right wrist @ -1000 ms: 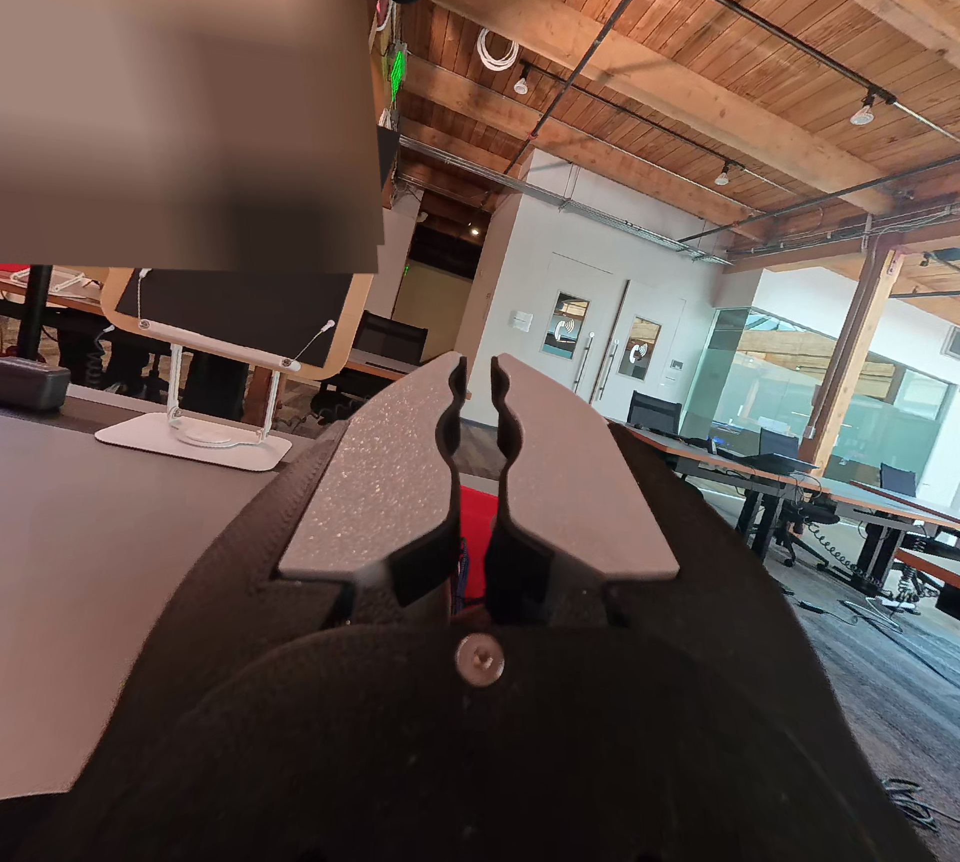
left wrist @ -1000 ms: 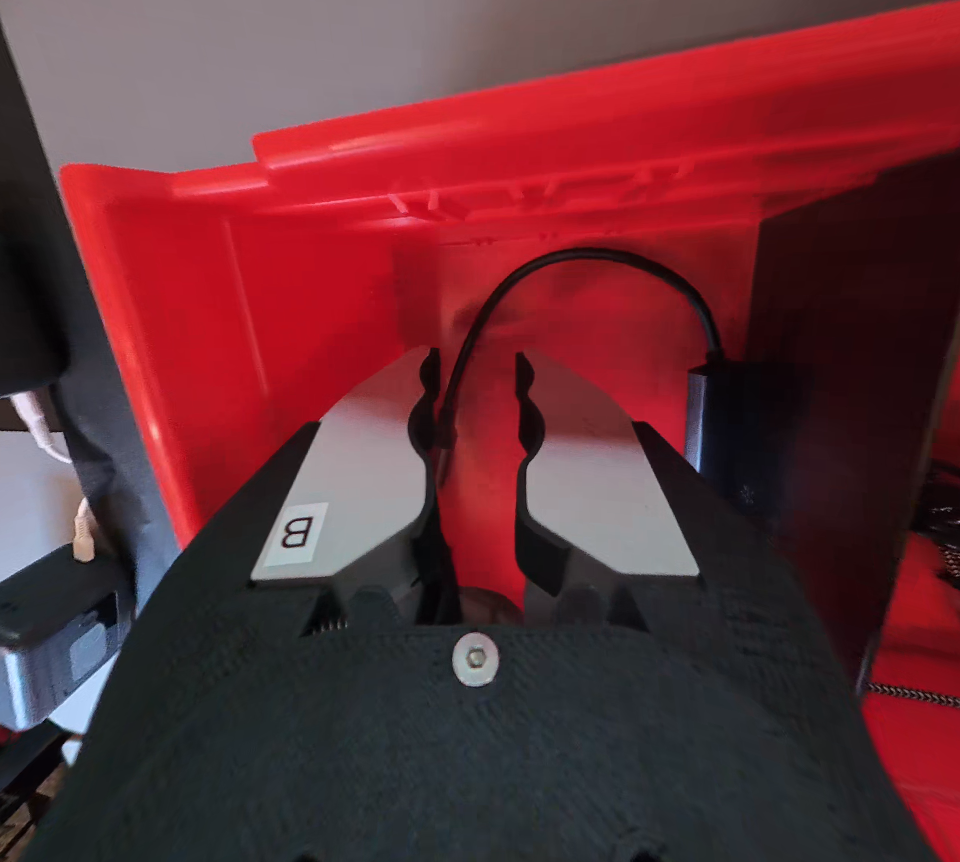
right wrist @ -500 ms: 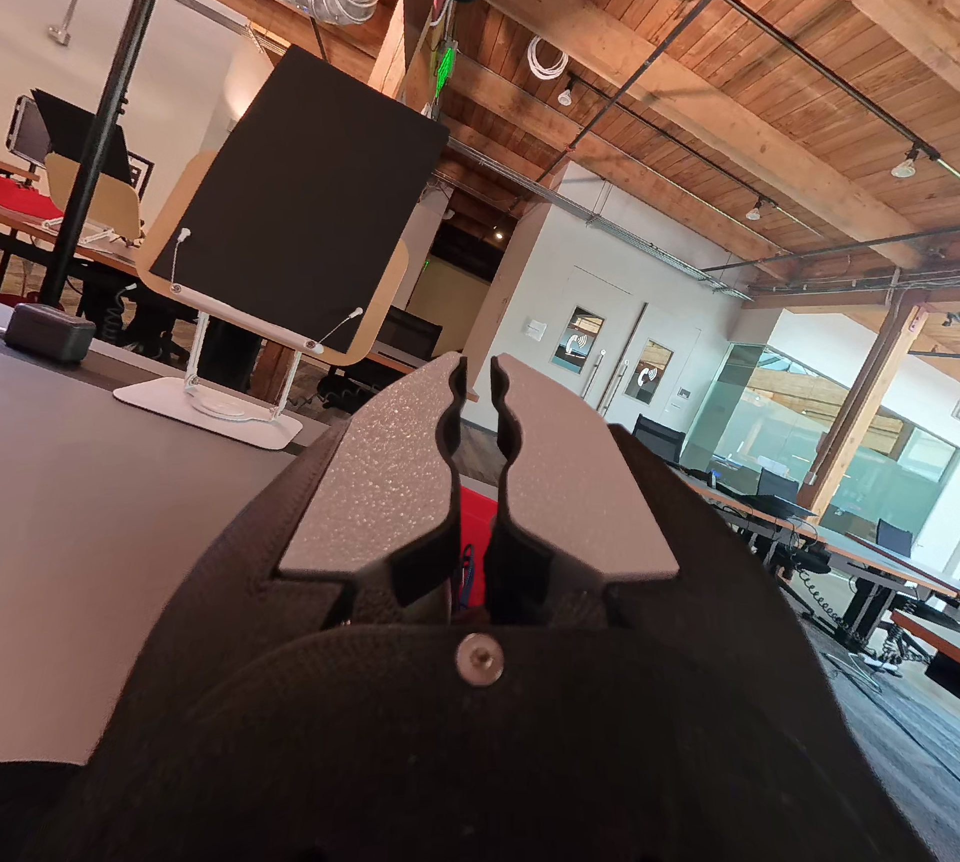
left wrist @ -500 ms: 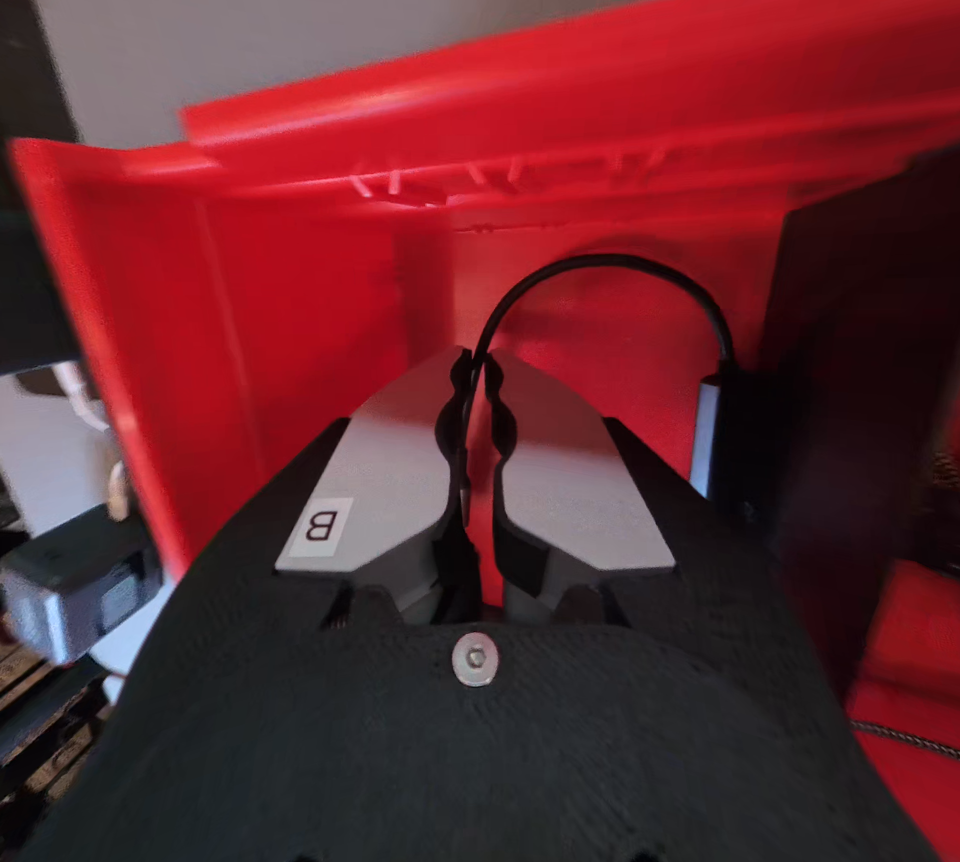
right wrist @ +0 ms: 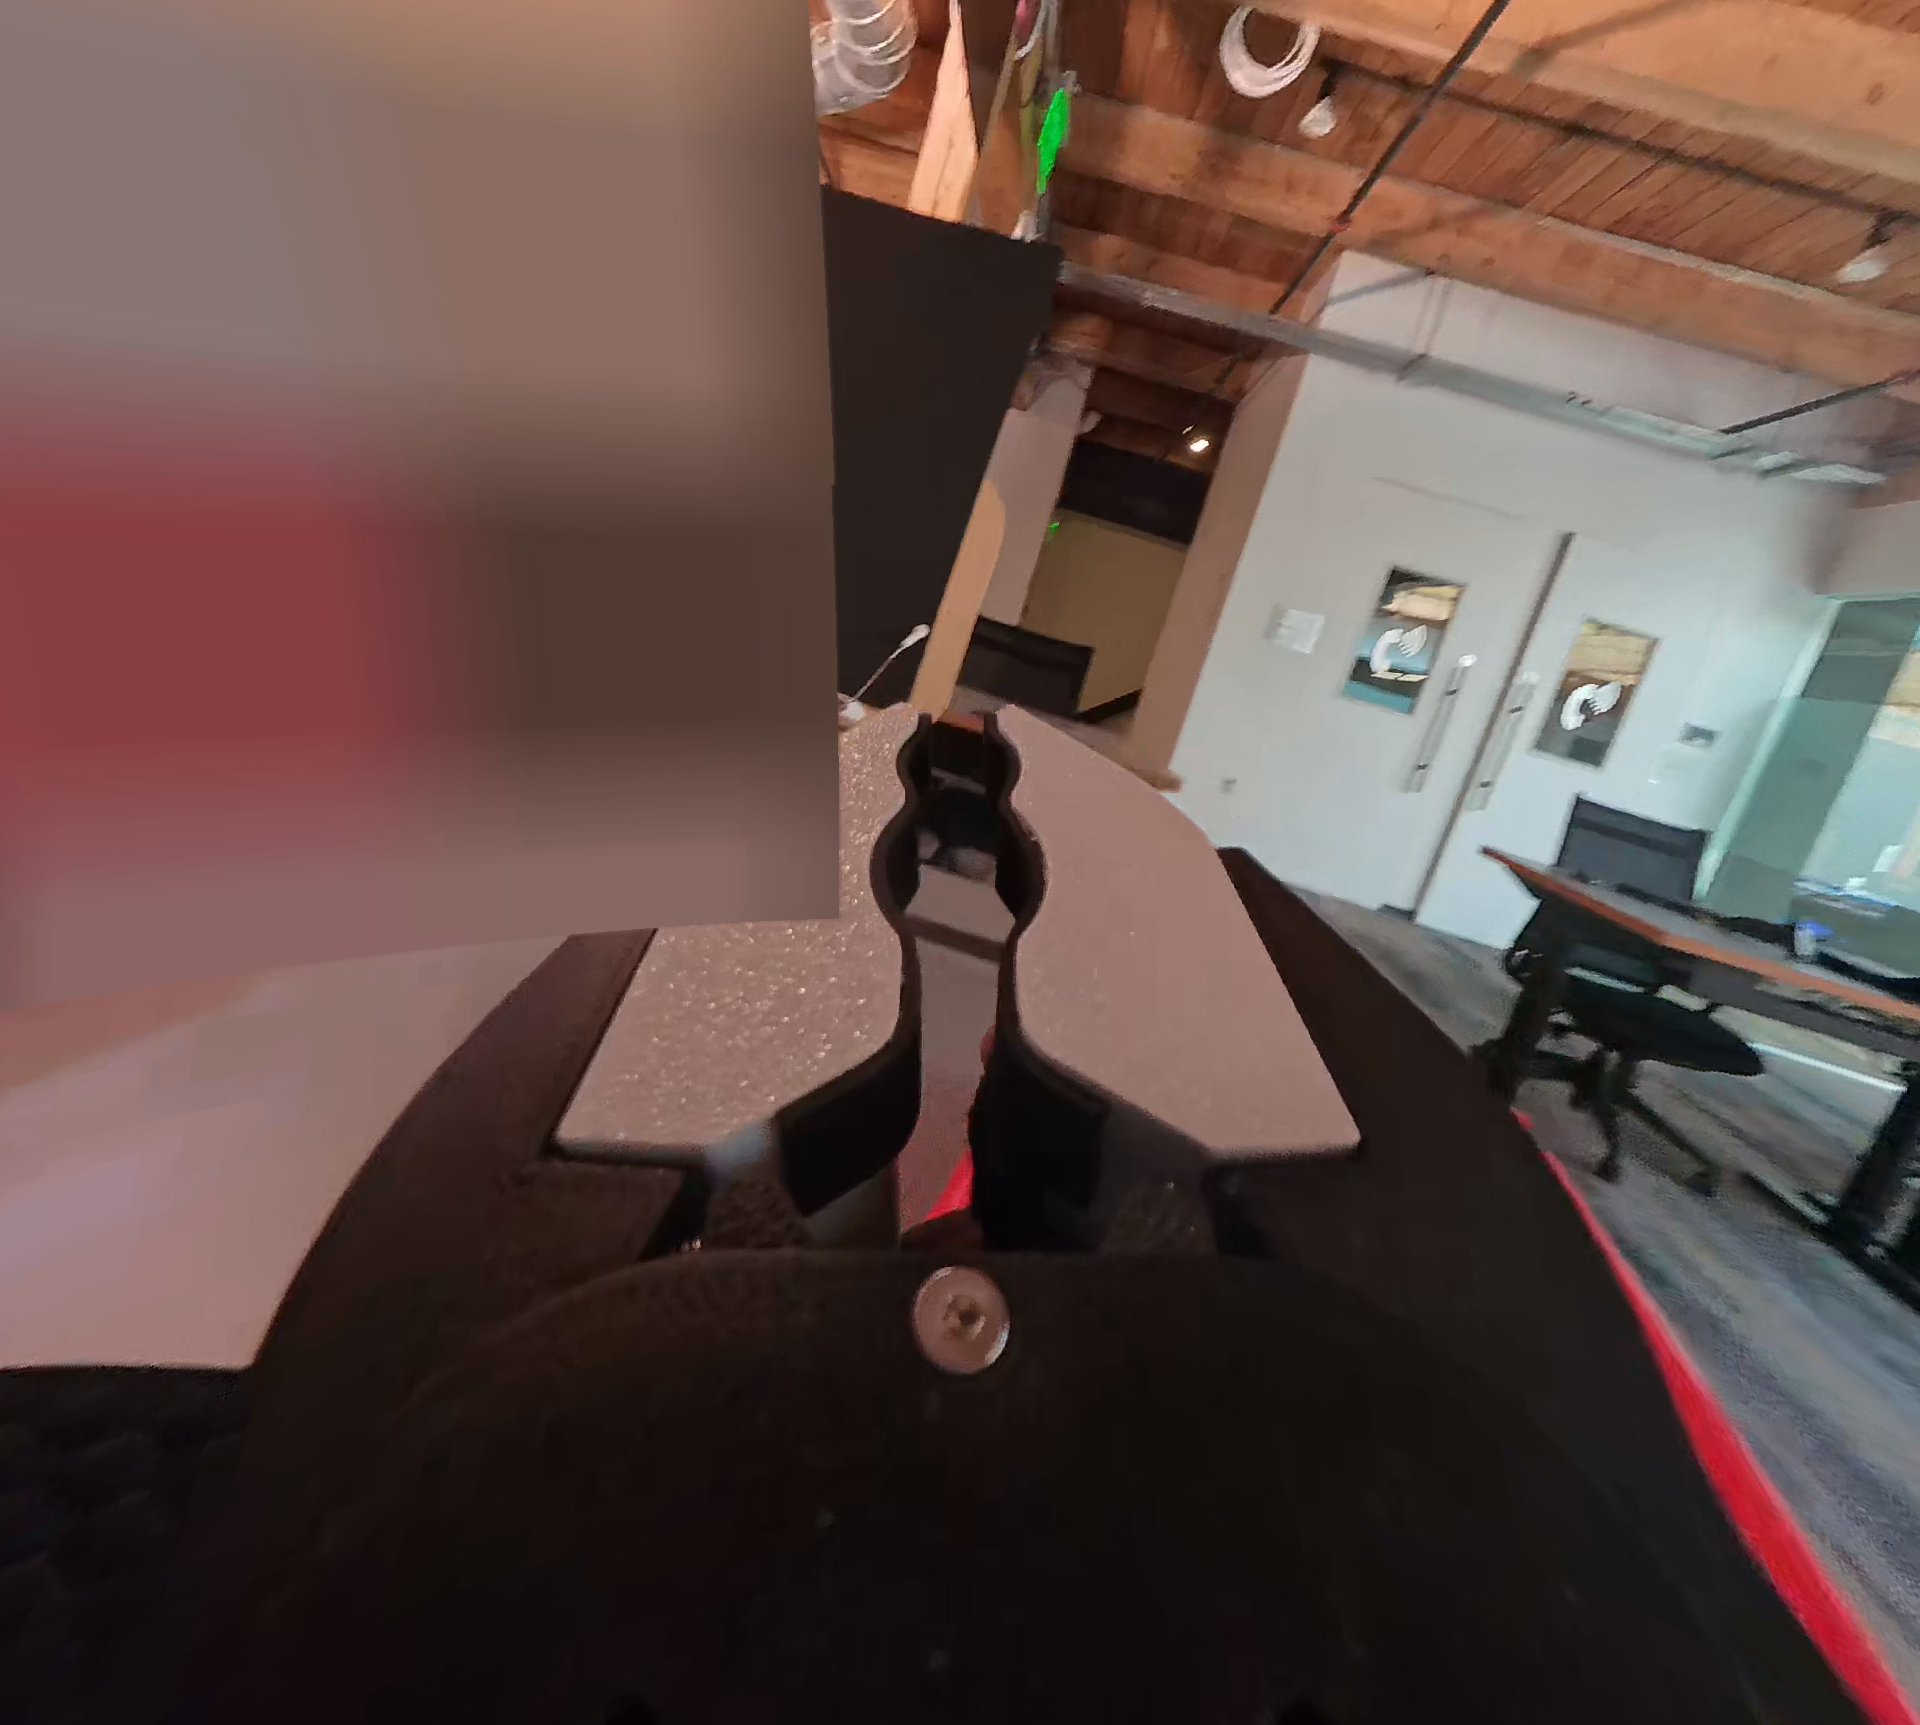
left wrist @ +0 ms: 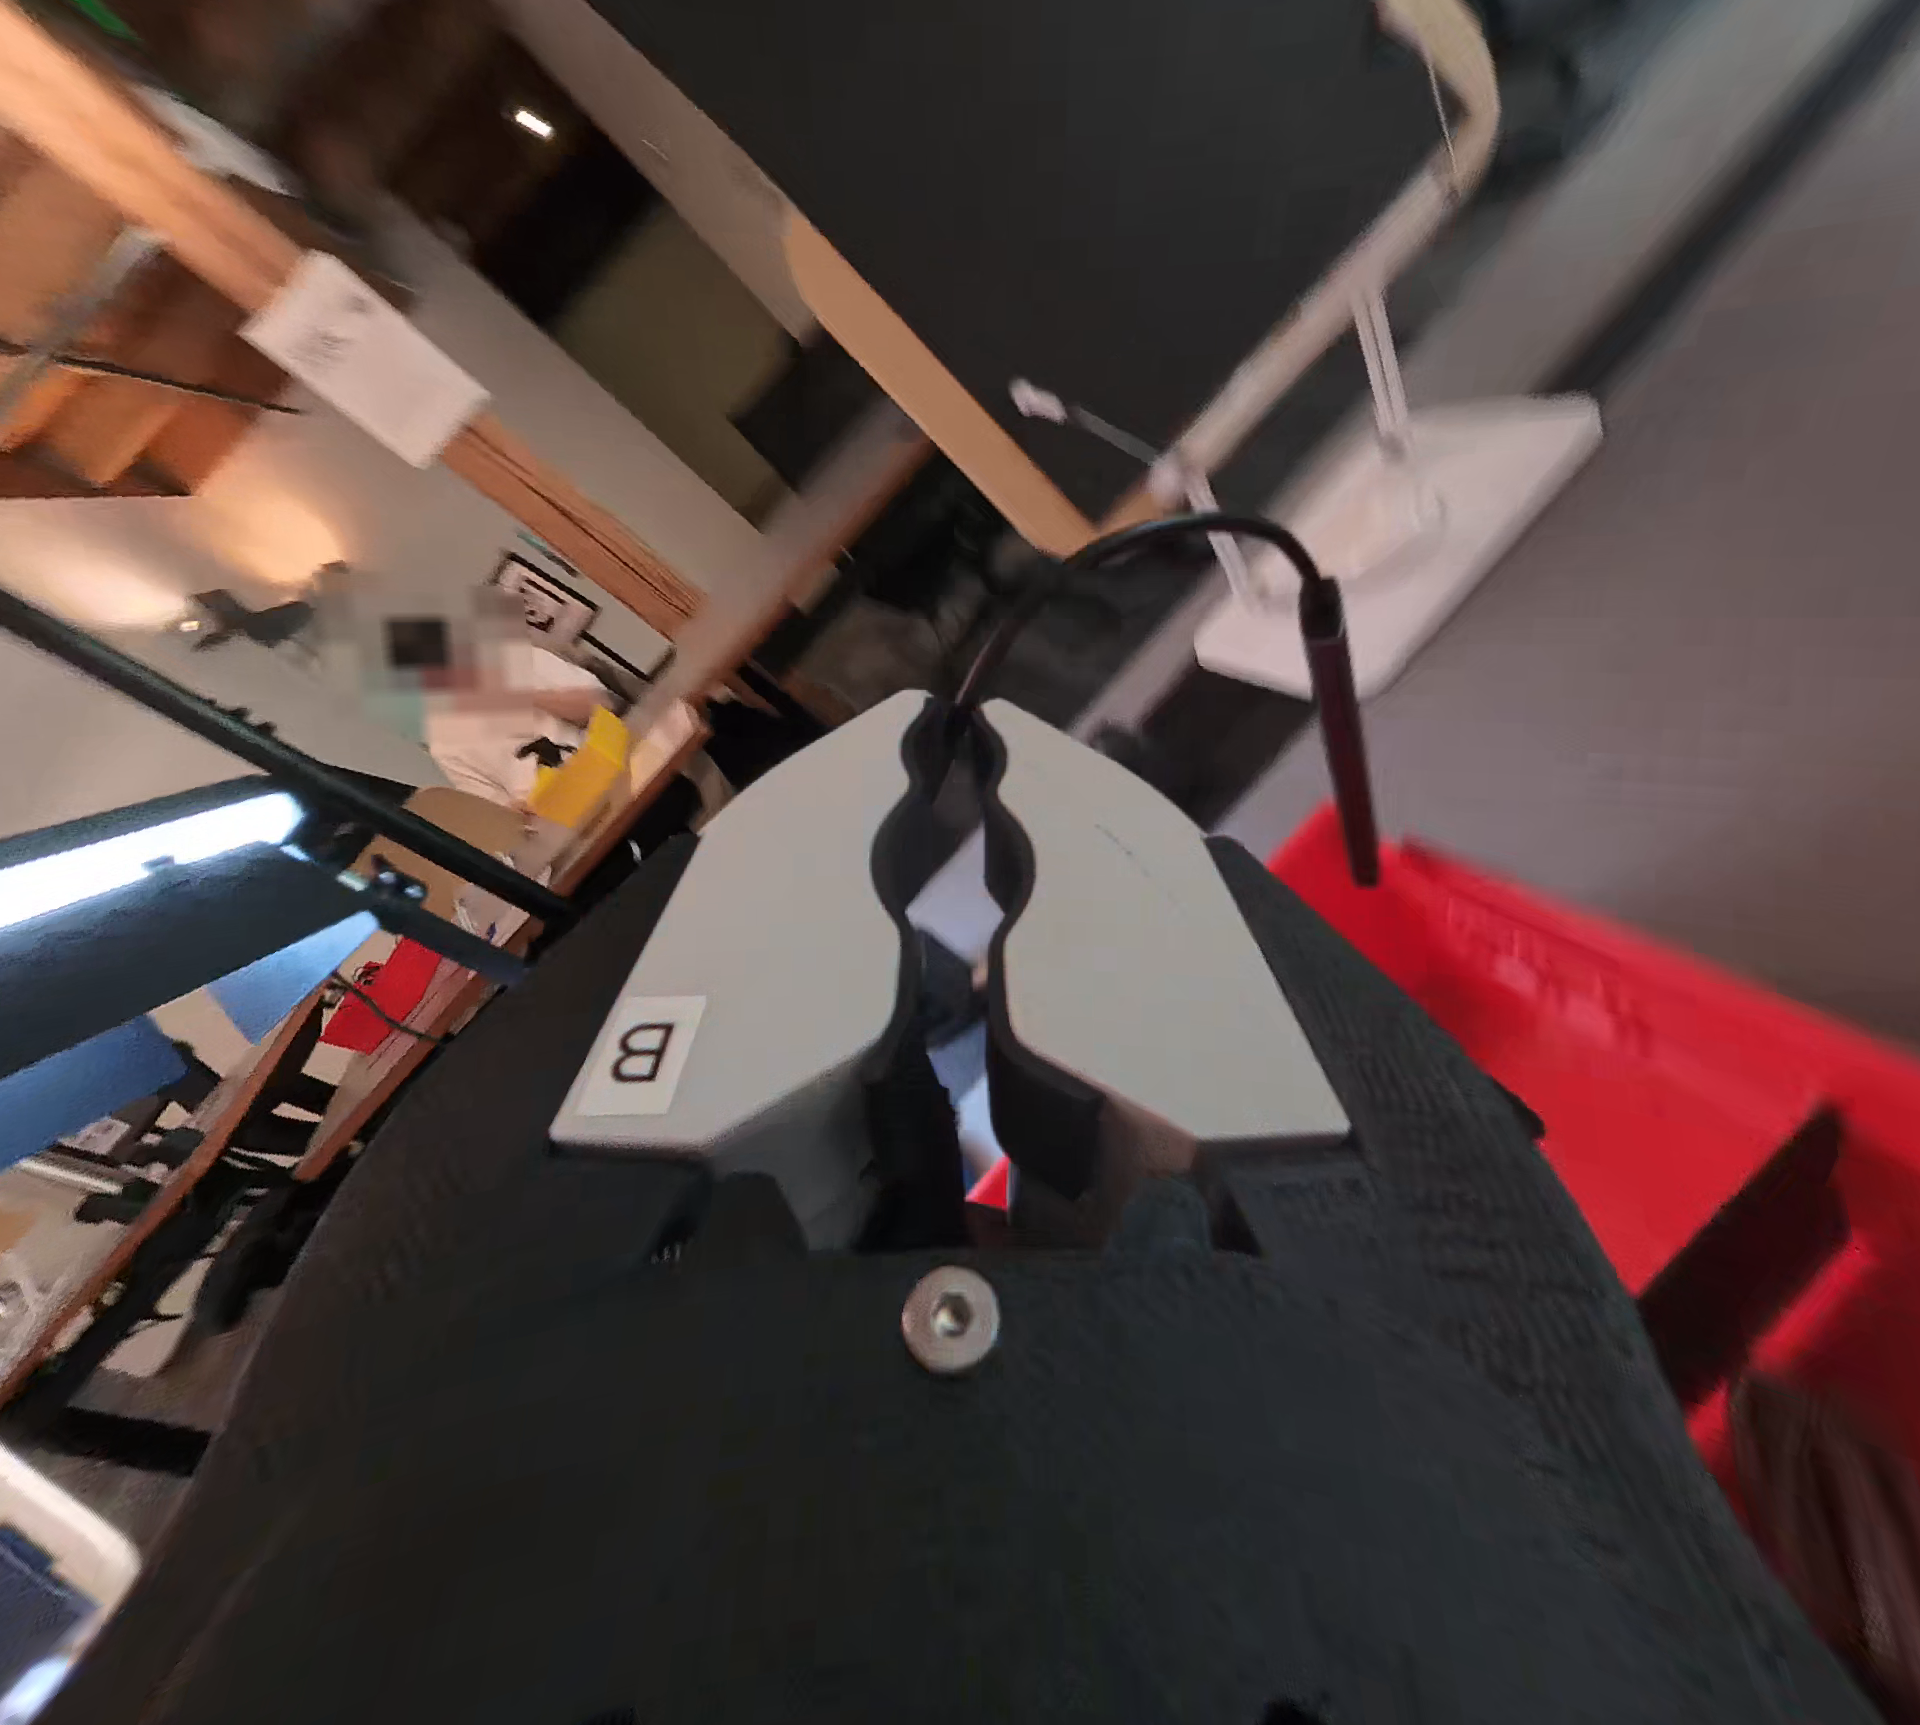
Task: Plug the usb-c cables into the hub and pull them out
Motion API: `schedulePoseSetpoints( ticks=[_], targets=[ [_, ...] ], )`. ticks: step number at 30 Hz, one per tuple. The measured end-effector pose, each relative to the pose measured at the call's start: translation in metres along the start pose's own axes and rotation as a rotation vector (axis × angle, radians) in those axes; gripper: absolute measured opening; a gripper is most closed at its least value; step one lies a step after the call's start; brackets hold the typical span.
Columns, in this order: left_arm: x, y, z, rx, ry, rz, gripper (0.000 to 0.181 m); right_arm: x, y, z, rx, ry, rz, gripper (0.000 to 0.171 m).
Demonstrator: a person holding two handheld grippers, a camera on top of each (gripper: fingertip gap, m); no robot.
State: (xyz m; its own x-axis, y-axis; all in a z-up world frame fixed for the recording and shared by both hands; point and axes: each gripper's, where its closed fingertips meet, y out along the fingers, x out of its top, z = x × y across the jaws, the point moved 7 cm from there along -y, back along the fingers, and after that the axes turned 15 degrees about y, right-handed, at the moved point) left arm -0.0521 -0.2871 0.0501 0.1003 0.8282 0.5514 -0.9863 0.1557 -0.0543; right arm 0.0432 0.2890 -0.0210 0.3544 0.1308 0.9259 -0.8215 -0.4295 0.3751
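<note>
Since earlier frame: hub [left wrist: 1342, 730] lifted clear of red bin [left wrist: 1579, 1031], view swung toward room. Hub dangles from its cable [left wrist: 1101, 558], pinched at tips of your left gripper [left wrist: 958, 719]. Light, swings freely; cable soft, may slip, so take hold of rigid hub body. Right gripper [right wrist: 958, 735]: narrow gap, nothing visibly held, raised above bin.

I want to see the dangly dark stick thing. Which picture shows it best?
The left wrist view. There the slim dark grey hub hangs in the air from its thin black cable, which the left tongs pinch. The right wrist view does not show it.
</note>
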Motion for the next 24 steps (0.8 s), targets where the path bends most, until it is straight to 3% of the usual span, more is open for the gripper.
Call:
schedulePoseSetpoints(
  ticks=[5,11,15,19,24],
  targets=[
    [0.055,-0.019,-0.003,0.157,-0.229,-0.179,0.006,-0.011,0.006,0.018,0.119,0.113,0.086,0.010],
    [0.109,-0.028,-0.052,0.011,-0.428,-0.351,0.006,-0.024,0.021,0.068,0.430,0.427,0.099,0.019],
    [0.133,-0.049,-0.088,-0.002,-0.578,-0.516,0.006,-0.038,0.029,0.099,0.665,0.656,0.179,0.031],
    [0.152,-0.066,-0.121,-0.049,-0.667,-0.624,0.006,-0.051,0.036,0.122,0.766,0.727,0.274,0.044],
    [0.171,-0.069,-0.153,-0.187,-0.703,-0.683,0.006,-0.050,0.042,0.158,0.844,0.691,0.269,0.046]
  ],
)
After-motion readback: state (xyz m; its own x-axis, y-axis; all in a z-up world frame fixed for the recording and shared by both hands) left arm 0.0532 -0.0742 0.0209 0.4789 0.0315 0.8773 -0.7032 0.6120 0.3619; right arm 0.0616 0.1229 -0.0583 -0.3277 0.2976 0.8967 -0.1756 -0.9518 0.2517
